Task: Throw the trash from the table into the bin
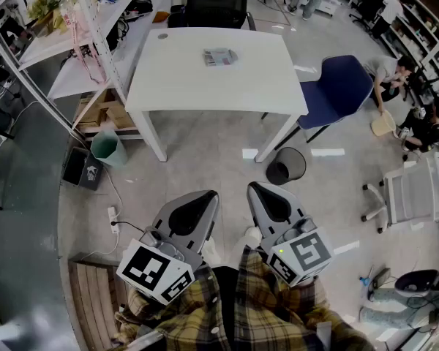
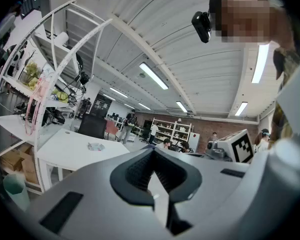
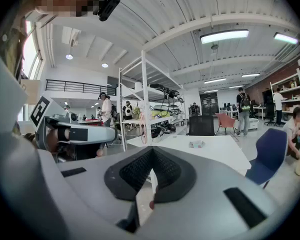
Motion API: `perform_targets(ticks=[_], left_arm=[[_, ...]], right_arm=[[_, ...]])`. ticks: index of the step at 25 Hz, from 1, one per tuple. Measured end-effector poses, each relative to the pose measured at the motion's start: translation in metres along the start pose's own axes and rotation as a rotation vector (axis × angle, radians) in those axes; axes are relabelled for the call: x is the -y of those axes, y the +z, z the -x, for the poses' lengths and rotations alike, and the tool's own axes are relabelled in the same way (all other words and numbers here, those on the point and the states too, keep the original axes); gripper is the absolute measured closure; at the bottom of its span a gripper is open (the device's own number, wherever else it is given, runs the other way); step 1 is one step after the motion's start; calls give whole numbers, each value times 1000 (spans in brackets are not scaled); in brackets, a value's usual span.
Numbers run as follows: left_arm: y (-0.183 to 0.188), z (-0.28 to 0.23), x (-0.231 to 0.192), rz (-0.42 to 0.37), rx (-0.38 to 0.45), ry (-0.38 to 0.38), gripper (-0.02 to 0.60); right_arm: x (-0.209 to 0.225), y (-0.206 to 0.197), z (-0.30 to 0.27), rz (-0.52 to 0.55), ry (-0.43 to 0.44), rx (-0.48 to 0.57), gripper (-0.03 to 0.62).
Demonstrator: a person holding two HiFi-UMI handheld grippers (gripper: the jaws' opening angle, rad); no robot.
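A white tabletop (image 1: pixel 183 79) is seen ahead, and a black mesh bin (image 1: pixel 286 165) stands on the floor beside its near right leg. The left gripper (image 1: pixel 207 195) and right gripper (image 1: pixel 256 188) are held well short of the table, fingers closed together on nothing. The trash (image 1: pixel 220 57), seemingly a flat printed wrapper, lies toward the tabletop's far side. It is judged light, thin and crinkly, best pinched at a raised edge.

The table (image 1: pixel 205 86) is white, the bin (image 1: pixel 286 167) black, the chair (image 1: pixel 340 90) navy, the shirt (image 1: pixel 263 302) yellow-and-dark plaid.
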State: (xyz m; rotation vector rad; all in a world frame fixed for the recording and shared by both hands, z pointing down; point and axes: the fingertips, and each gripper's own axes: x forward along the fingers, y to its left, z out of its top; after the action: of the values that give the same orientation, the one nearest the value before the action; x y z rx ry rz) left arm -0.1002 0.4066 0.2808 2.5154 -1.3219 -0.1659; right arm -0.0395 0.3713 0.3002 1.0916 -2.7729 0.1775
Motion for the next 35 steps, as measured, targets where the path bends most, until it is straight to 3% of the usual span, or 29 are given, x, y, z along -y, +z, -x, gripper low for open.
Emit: perform_targets(ticks=[19,28,35], left_arm=[[-14,3,-17,35,-38,4,575],[-9,-22,-40,54,-41,25,575],[2,-74,-79,69,-43,49,575]], right_arm=[[-5,-18,-8,-12,-8,-62,595],[20,-25,-36,-53,4,-92,595],[66,-21,-85,-58,26,-123,595]])
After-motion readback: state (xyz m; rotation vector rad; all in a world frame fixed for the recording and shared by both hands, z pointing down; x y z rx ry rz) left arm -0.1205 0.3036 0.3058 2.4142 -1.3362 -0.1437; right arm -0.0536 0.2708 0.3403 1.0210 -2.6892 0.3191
